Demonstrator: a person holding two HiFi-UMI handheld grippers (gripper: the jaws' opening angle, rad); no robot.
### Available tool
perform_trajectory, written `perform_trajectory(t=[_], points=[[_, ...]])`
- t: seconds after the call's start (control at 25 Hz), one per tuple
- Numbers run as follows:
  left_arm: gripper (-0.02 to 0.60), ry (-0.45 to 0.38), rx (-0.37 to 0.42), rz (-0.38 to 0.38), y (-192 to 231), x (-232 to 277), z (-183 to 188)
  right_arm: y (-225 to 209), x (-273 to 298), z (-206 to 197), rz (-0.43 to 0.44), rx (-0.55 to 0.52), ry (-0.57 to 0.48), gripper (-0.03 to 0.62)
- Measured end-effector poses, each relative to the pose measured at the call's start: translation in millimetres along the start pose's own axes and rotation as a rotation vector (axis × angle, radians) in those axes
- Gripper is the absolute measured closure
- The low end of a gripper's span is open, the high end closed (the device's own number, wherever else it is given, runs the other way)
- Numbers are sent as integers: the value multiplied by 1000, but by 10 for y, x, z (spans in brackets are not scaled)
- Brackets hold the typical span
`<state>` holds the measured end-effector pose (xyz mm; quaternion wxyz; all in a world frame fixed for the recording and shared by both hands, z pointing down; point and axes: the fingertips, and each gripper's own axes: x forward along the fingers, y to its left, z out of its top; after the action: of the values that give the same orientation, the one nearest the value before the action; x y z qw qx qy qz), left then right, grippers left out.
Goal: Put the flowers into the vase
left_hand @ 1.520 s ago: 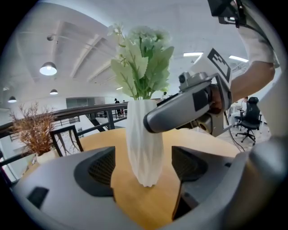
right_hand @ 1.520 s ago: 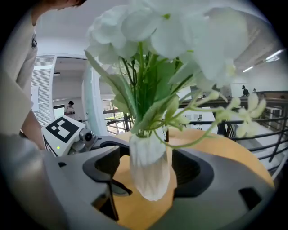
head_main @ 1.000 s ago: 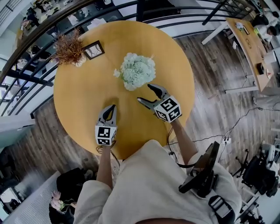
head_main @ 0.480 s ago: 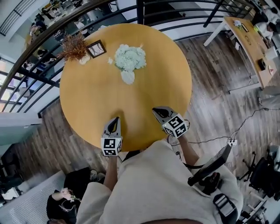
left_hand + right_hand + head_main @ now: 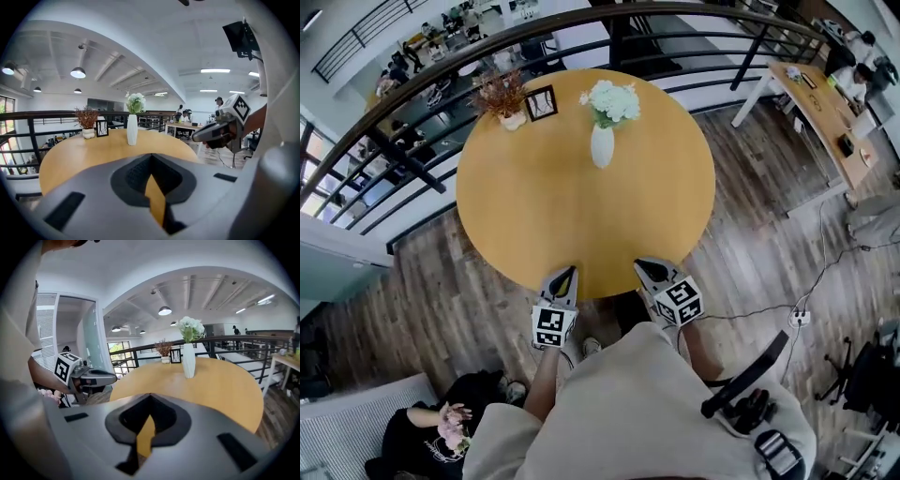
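Note:
A white vase [image 5: 601, 146] stands upright at the far side of the round yellow table [image 5: 581, 216], with pale green-white flowers [image 5: 613, 101] in it. My left gripper [image 5: 564, 278] and right gripper [image 5: 649, 272] hover side by side at the table's near edge, far from the vase. Both are shut with nothing between the jaws. The left gripper view shows the vase [image 5: 132, 130] and flowers [image 5: 135, 101] well ahead, with the right gripper [image 5: 206, 136] off to the right. The right gripper view shows the vase [image 5: 189, 360] ahead and the left gripper [image 5: 105, 378] at left.
A dried reddish plant in a white pot [image 5: 503, 98] and a small black picture frame [image 5: 541, 102] sit at the table's far left. A black railing [image 5: 422, 84] curves behind the table. A wooden desk [image 5: 816, 103] stands at right. A power strip [image 5: 797, 319] lies on the floor.
Both grippers drew back from beside the vase to the table's near edge. The right jaws went from open to shut. The vase with flowers stays standing, now farther off.

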<state>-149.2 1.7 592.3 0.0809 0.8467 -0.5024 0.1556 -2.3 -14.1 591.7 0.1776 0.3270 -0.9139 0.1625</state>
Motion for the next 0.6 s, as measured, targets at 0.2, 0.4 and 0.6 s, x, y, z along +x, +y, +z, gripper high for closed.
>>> perform_trajectory(t=[0.2,0.4,0.6], points=[[575,-16,6,-45,-318,-448,-69,422,-241,-66,-35,-25,-16,588],[575,-40,5,-63,-620,-649,-65,652,-430,-157,-42,-54,-8,588],[575,-70,6,-50,-777,-731,88,744,-492,-32,-17,-96,-25,588]])
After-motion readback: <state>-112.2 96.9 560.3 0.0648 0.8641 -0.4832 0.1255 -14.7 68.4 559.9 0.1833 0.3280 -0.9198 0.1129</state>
